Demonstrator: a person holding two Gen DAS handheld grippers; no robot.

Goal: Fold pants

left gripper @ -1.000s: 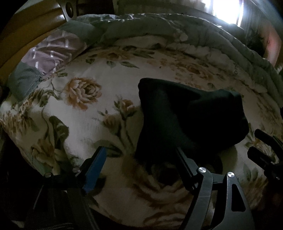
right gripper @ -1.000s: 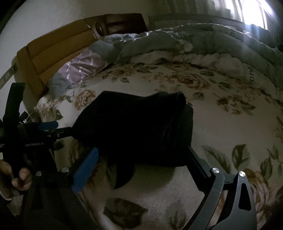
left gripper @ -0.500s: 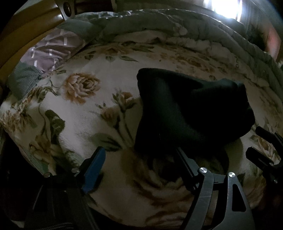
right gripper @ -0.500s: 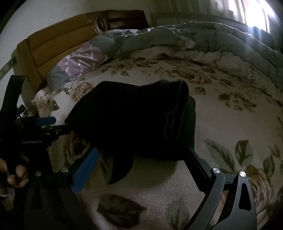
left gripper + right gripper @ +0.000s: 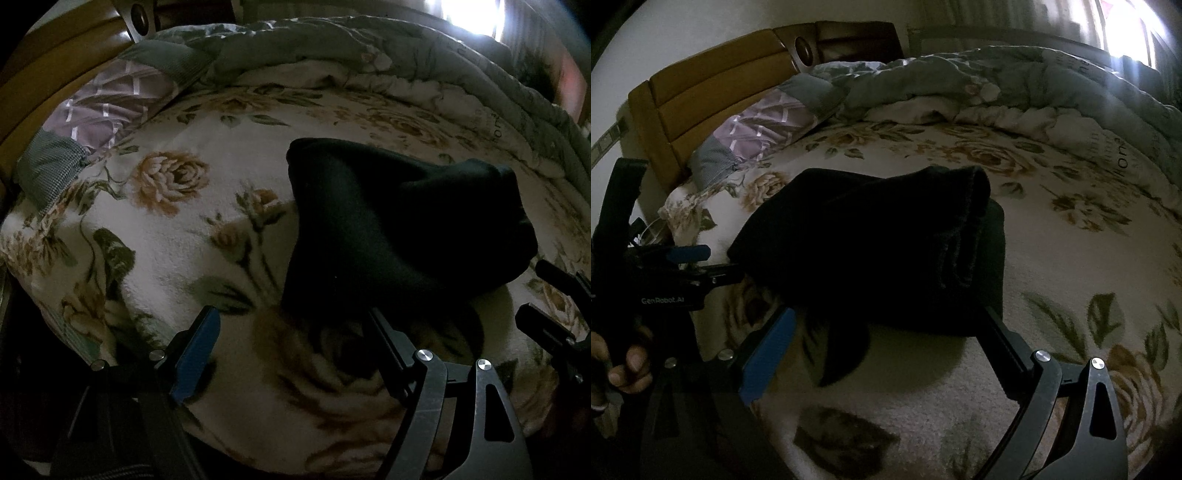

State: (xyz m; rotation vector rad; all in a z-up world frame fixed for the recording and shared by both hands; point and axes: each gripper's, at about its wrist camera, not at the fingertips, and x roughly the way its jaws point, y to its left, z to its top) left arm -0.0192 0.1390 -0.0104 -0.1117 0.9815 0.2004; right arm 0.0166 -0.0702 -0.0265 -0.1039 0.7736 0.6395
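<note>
The black pants [image 5: 399, 229] lie folded in a thick bundle on the floral blanket [image 5: 177, 236]; they also show in the right wrist view [image 5: 871, 254]. My left gripper [image 5: 291, 321] is open and empty, just short of the bundle's near left edge, and it shows at the left of the right wrist view [image 5: 701, 262]. My right gripper [image 5: 886, 317] is open and empty, with the bundle's near edge and a loose hanging flap [image 5: 846, 350] between its fingers. Its tips show at the right edge of the left wrist view [image 5: 546, 295].
A grey quilt [image 5: 1015, 85] is heaped along the far side of the bed. A purple and grey pillow [image 5: 757, 129] leans on the tan headboard [image 5: 701, 92]. The bed's edge [image 5: 44, 314] drops off at the left. A bright window [image 5: 1123, 29] is behind.
Both grippers have stayed open and drawn back slightly toward the near side. The pants bundle has settled on the blanket and has not shifted.
</note>
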